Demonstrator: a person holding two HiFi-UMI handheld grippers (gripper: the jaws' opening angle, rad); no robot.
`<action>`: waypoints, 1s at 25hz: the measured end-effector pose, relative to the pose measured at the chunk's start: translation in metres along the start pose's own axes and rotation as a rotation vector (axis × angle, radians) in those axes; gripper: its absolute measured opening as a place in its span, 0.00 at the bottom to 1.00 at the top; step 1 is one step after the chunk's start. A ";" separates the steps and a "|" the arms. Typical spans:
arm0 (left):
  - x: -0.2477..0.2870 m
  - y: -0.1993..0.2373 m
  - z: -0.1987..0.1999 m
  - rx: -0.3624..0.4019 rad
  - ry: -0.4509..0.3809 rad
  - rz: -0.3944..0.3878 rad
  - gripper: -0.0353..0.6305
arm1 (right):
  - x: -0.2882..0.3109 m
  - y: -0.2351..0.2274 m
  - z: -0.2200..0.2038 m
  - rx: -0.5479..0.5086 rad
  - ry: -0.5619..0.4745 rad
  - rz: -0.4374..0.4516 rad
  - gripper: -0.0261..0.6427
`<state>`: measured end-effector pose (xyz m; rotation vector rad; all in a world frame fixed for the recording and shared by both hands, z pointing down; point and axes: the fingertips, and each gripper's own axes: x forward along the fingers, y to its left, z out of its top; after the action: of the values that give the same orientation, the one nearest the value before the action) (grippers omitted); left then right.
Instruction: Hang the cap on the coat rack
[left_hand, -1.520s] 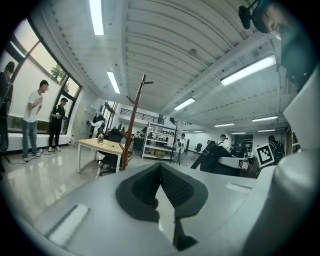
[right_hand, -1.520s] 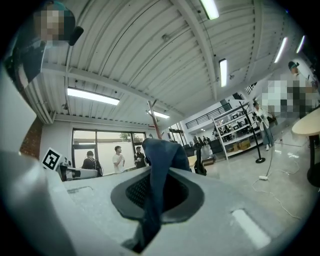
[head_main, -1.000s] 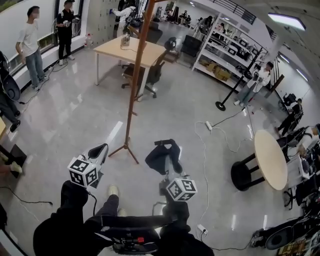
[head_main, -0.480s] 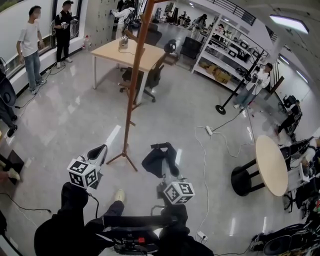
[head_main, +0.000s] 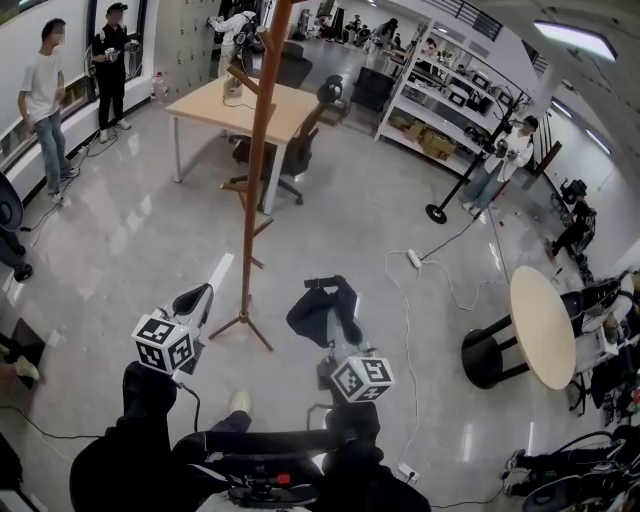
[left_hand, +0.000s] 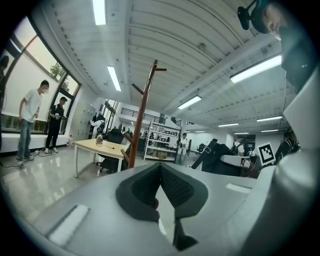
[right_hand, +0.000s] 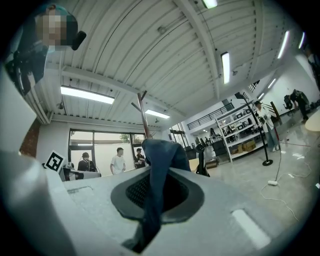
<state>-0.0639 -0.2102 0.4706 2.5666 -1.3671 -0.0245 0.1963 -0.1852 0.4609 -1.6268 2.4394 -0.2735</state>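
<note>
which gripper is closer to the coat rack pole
Left, as the head view shows it. The left gripper sits just left of the coat rack pole; the right gripper, shut on the cap, is farther off on its right.

Dark navy across the cap (head_main: 325, 312), bluer up close. Reddish-brown wood for the coat rack (head_main: 252, 170), at eleven o'clock from the cap. Pale grey on the left gripper (head_main: 197, 303) and right gripper (head_main: 330, 352), with black dimpled pads and black-and-white square markers on their cubes. Glossy light grey over the floor (head_main: 130, 240). Light wood on the rectangular table (head_main: 250, 100) at twelve o'clock. Cream top and black base on the round table (head_main: 540, 320) at three o'clock.
</note>
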 end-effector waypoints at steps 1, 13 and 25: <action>0.005 0.002 0.002 0.002 -0.001 -0.005 0.06 | 0.004 -0.002 0.002 0.000 -0.003 -0.001 0.06; 0.044 0.034 0.015 0.028 0.024 -0.017 0.06 | 0.057 -0.008 0.031 0.003 -0.033 0.026 0.06; 0.080 0.066 0.031 0.024 0.003 -0.022 0.06 | 0.120 0.000 0.086 -0.090 -0.099 0.081 0.06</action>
<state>-0.0768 -0.3176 0.4618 2.6010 -1.3459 -0.0081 0.1735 -0.2997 0.3712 -1.5323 2.4680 -0.0697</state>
